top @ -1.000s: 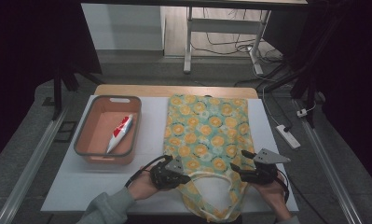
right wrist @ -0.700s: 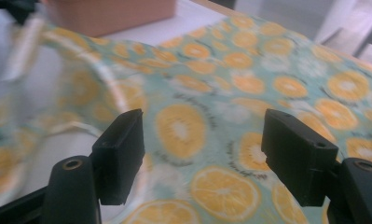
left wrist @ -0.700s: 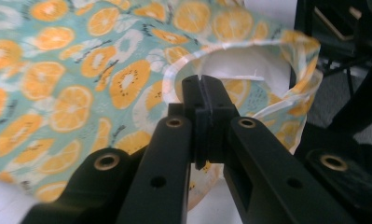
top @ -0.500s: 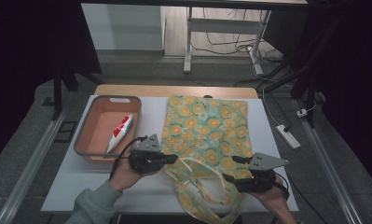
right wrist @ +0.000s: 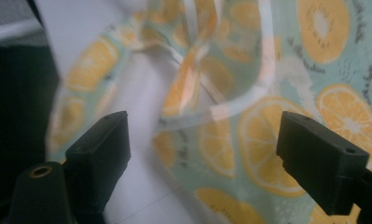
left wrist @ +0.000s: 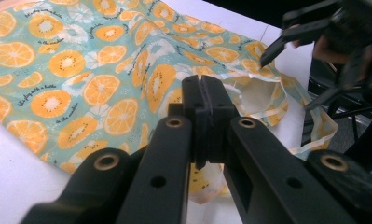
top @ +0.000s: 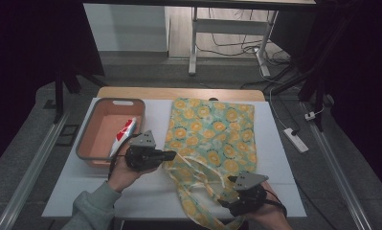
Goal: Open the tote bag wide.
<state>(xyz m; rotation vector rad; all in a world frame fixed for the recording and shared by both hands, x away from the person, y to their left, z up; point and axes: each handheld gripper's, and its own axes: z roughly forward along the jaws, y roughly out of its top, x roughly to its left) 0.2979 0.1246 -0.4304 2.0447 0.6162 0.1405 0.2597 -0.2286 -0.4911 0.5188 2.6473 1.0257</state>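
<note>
A tote bag [top: 212,132] printed with orange and kiwi slices lies flat on the white table [top: 83,187], its mouth and pale handles [top: 205,170] toward the near edge. My left gripper [top: 172,155] is at the bag's left side near the mouth. Its jaws are shut [left wrist: 203,93] and appear to pinch the top layer of the rim, so the mouth gapes and shows the pale lining [left wrist: 260,98]. My right gripper [top: 229,203] hovers over the handles [right wrist: 230,107] at the near edge. Its jaws [right wrist: 202,154] have just been opening and stand wide, pressing on nothing.
An orange bin [top: 90,148] stands left of the bag and holds a red-and-white tube [top: 124,134]. The table's near edge is close under my right hand. A power strip [top: 296,140] lies on the floor to the right.
My left gripper has moved left and up, away from the near edge, and the bag's mouth has spread. The right gripper has drawn back toward the near edge with wider jaws.
</note>
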